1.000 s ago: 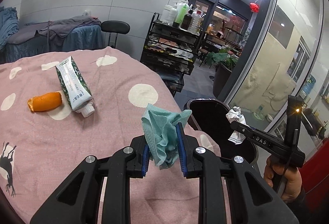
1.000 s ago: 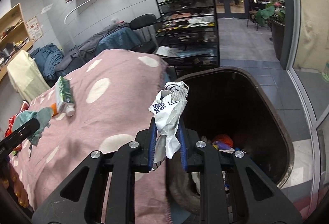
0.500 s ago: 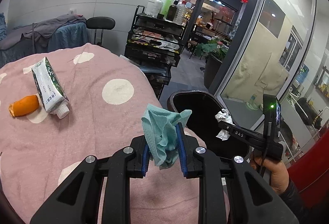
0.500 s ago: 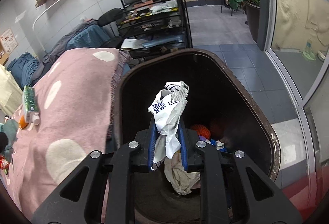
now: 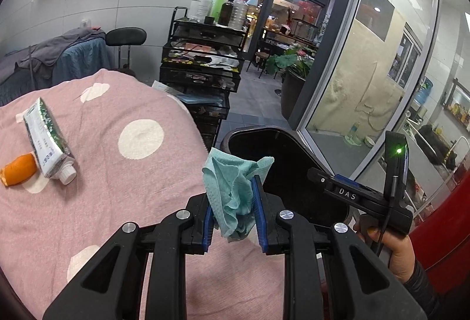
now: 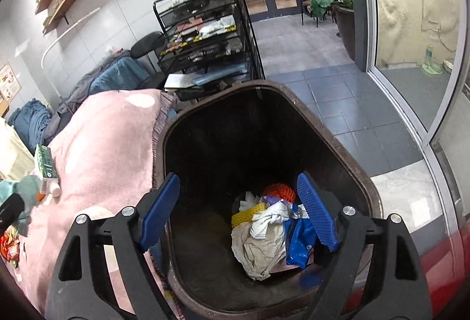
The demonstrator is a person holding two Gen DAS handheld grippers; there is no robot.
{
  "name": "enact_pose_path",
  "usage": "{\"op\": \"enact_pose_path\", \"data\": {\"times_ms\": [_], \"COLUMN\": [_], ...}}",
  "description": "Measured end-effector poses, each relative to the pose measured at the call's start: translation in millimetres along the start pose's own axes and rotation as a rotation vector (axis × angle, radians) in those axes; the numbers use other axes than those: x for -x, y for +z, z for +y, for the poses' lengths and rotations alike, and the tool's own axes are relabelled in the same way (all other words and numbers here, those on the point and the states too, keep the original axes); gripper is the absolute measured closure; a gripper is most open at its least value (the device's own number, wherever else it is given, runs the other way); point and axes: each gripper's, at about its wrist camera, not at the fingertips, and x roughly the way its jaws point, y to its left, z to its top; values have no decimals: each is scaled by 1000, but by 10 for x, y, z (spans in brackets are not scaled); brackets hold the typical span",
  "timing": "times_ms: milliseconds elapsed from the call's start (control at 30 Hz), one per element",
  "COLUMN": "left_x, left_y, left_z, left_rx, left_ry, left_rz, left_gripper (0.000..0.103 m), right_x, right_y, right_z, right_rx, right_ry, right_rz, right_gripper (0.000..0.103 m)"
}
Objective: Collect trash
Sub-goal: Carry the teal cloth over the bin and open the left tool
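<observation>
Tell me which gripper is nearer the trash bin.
Right. The right gripper hangs over the trash bin mouth, jaws just opened, nothing between them. The left gripper, shut on the teal cloth, is beside the bin, over the pink blanket.

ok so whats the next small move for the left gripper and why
Probably carry the left gripper right, over the dark plastic bin, then open. It is shut on the crumpled teal cloth above the pink blanket, short of the bin.

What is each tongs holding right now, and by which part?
Left tongs pinch the crumpled teal cloth by its lower folds. Right tongs have just opened and hold nothing; they hang over the bin, white wrapper lying inside.
</observation>
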Motion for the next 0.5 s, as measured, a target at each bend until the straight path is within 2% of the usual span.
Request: {"op": "enact_pose_path", "data": {"times_ms": [500], "left_x": [-421], "left_y": [143], "left_z": [-326], "left_rx": [-72], "left_ry": [-66], "left_rz": [67], "left_gripper": [80], "right_x": [369], "right_y": [32], "right_z": [-134], "right_rx": [-45], "right_ry": [-45], "right_rz": [-111], "right_gripper": [15]}}
